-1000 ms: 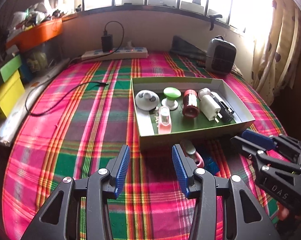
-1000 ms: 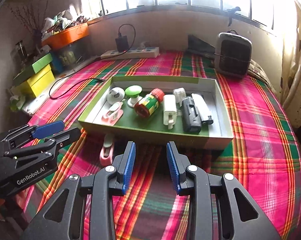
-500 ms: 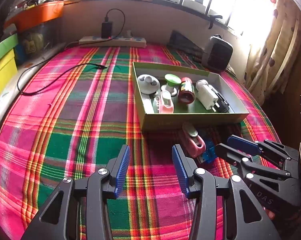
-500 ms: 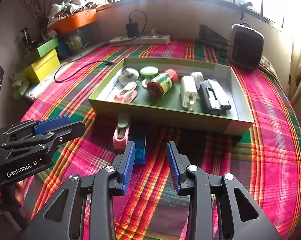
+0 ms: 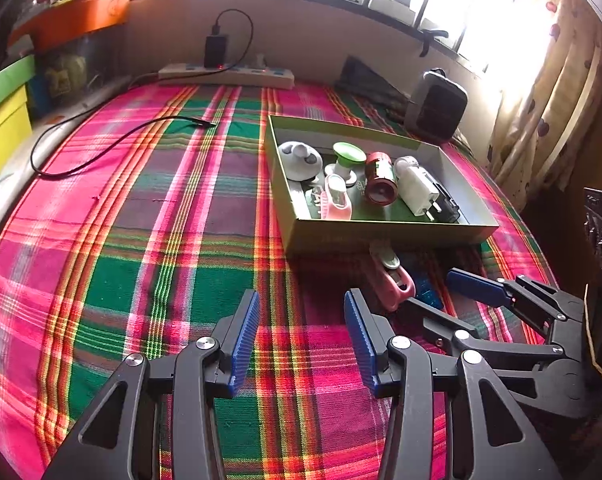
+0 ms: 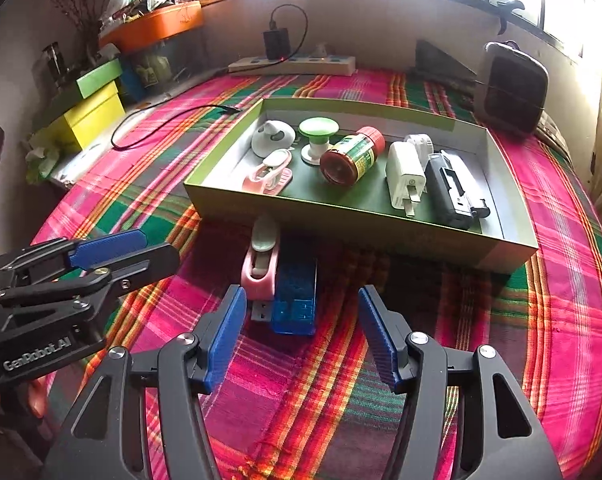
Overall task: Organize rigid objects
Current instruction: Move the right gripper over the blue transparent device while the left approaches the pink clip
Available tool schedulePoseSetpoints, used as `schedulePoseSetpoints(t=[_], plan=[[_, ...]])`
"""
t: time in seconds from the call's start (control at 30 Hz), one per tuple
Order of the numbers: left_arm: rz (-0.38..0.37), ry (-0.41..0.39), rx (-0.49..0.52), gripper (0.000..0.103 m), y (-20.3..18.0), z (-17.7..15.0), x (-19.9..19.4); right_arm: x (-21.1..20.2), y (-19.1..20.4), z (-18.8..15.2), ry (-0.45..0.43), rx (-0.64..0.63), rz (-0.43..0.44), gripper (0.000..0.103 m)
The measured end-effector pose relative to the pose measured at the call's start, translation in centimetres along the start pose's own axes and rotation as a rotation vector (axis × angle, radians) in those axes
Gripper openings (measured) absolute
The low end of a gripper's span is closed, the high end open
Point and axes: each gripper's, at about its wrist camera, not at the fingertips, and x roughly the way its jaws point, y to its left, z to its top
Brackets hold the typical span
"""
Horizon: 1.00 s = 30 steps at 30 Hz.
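Opening its empty jaws, the right gripper hovers near a blue stapler; the left gripper is wide, empty.

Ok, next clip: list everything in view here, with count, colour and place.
tray: 1, green, on the cloth
white gadget: 1, tray's far left
green knob: 1, green on white, in tray
red jar: 1, on its side, mid tray
white plug: 1, in tray
black and white item: 1, tray's right side
pink item in tray: 1, near left corner
pink item on cloth: 1, in front of tray
blue stapler: 1, beside it
plaid cloth: 1, pink and green
power strip: 1, white, by the wall
black cable: 1, on cloth
small heater: 1, dark, far right
yellow box: 1, left edge
left hand-held gripper: open, empty
right hand-held gripper: jaws opening, empty
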Motion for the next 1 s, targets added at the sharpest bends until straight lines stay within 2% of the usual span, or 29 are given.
schedulePoseSetpoints(t=[0.43,1.0], plan=[[-0.001,0.009,0.007,0.043,-0.2,0.0,0.3,0.2,-2.3,-0.5,0.029,0.019,-0.084,0.059],[-0.004,0.014,0.002,0.043,-0.2,0.1,0.4,1.3,-1.7,1.4,0.024,-0.103,-0.007,0.059]])
